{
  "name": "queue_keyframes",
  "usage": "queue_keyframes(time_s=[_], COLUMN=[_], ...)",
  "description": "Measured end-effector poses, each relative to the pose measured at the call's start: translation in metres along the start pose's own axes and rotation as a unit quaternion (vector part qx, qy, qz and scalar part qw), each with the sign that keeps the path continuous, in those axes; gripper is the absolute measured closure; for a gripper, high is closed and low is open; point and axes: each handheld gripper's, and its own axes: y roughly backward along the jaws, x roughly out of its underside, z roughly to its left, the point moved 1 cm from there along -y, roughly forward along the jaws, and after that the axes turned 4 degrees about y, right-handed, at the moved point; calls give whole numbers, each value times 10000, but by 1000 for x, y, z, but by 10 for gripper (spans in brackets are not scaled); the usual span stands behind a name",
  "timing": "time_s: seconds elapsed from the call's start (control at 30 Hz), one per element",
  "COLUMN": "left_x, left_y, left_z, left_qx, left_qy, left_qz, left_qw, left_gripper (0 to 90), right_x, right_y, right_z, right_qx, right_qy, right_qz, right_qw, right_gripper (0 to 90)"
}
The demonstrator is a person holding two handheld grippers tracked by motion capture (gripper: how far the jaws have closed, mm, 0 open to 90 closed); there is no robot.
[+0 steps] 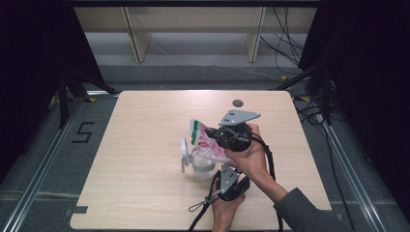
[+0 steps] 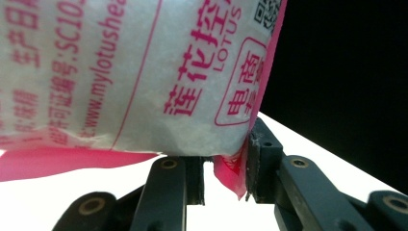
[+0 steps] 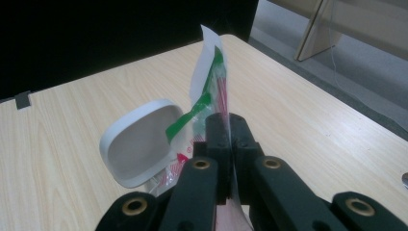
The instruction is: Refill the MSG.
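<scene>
Only a few bits of text are readable here. The white and pink bag (image 2: 144, 82) has pink print all over it: "LOTUS" under big Chinese characters 莲花, a web address starting "mylotushea…", and a code starting "SC10" after some Chinese characters. There's a rounded box with the characters 电商 and a corner of a QR code at the top edge. Over on the floor (image 1: 96, 130) left of the table (image 1: 145, 159), there's a big black "5" marked out.
</scene>
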Motion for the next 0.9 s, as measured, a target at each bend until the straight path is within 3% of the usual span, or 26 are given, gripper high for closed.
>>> queue_keyframes(time_s=[0.23,0.33,0.5,0.63,0.9], left_x=[0,-1,-1,-1,-1], left_y=[1,1,1,1,2], left_z=[0,0,1,1,0], left_qx=[-31,-28,-23,-30,-20], left_qy=[24,7,14,9,31], left_qz=[46,-6,-13,-4,1], left_qw=[10000,10000,10000,10000,10000], left_gripper=[718,718,717,718,718], right_x=[0,-1,-1,-1,-2], right_y=[-1,0,-3,-1,-2], right_z=[2,1,3,4,4], right_qx=[60,-35,50,13,9], right_qy=[-76,-50,62,-45,136], right_qz=[-12,41,10,12,23], right_qw=[10000,10000,10000,10000,9999], right_gripper=[900,900,900,900,900])
